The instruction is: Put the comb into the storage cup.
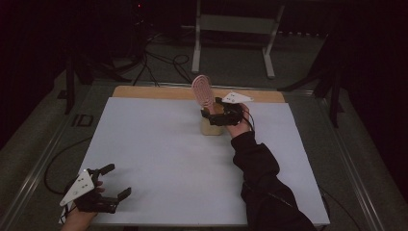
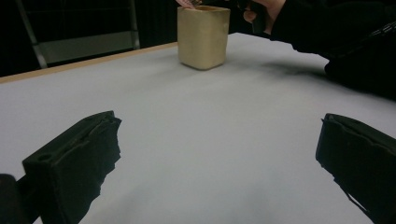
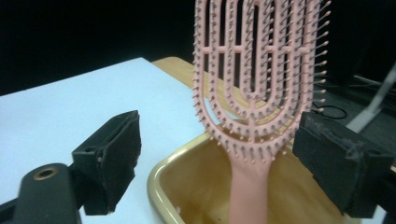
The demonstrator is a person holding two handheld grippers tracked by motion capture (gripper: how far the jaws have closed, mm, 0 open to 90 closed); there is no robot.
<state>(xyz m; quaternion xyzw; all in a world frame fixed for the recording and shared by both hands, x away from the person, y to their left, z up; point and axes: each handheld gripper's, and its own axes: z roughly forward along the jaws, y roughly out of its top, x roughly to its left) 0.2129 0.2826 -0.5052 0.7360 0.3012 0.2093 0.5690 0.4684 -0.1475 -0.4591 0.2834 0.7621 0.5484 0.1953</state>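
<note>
Nearest the high camera, the left hand-held gripper (image 1: 113, 182) rests at the near left corner of the counter (image 1: 159, 154), jaws spread wide with nothing between them; in its own view both black jaws frame bare white surface. Farther off, toward the far edge, stands the cup (image 1: 211, 126), a tan, square-sided container with rounded corners, upright on the white sheet. Inside it stands the brush (image 1: 203, 91), pink, handle down in the cup and the oval bristled head up above the rim, tilted slightly. The right hand-held gripper (image 1: 210, 111) sits at the cup's rim, reaching in from the right with the sleeve (image 1: 260, 168) lying across the counter. In its own view its jaws stand spread on either side of the brush (image 3: 254, 93); the left jaw is well clear of it, and the right jaw lies just beside the bristles, with contact not discernible. The two hand-held grippers are well apart.
</note>
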